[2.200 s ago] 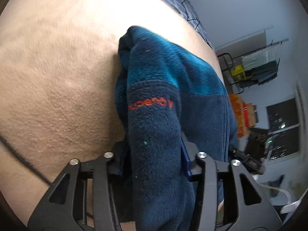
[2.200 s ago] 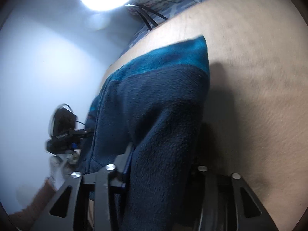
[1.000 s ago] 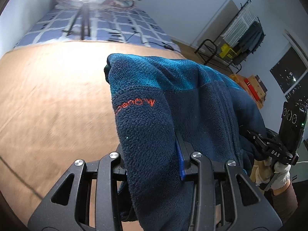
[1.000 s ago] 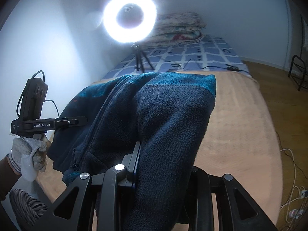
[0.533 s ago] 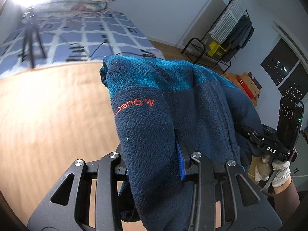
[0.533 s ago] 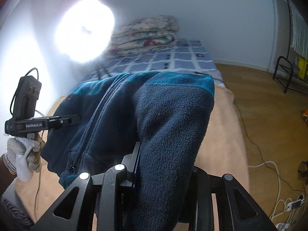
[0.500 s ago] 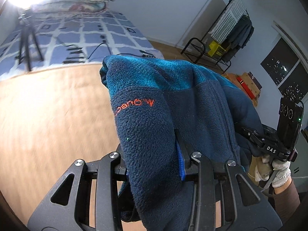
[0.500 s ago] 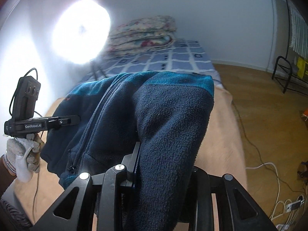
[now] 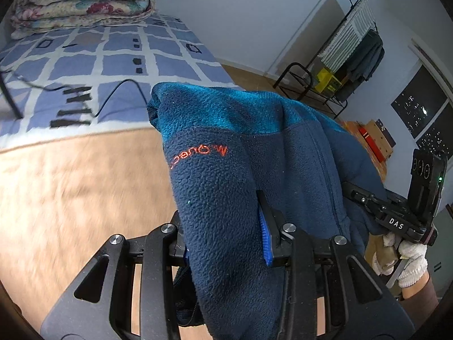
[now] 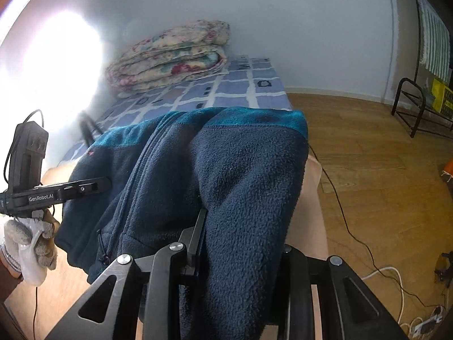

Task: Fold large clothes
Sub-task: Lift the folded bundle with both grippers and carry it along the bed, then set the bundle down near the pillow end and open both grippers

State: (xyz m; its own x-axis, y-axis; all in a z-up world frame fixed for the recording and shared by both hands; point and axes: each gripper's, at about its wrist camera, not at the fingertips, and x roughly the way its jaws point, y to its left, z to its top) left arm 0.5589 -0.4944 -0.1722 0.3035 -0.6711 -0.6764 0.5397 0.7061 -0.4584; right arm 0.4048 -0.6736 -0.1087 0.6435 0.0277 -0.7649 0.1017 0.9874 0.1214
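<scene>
Both tools, left tool [image 9: 223, 243] and right tool [image 10: 240, 243], still grip the dark blue fleece jacket [image 9: 254, 164], now carried away over the tan blanket [image 9: 70, 187] for laying flat

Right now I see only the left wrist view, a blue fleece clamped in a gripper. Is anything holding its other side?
Observer: Yes. In the right wrist view the right gripper is shut on another fold of the fleece.
Operator: Who holds the gripper on my side?
Observer: A gloved left hand, just under the left gripper.
Operator: Anything on the floor over there?
Observer: A black cable runs across the wooden floor toward a white power strip.
</scene>
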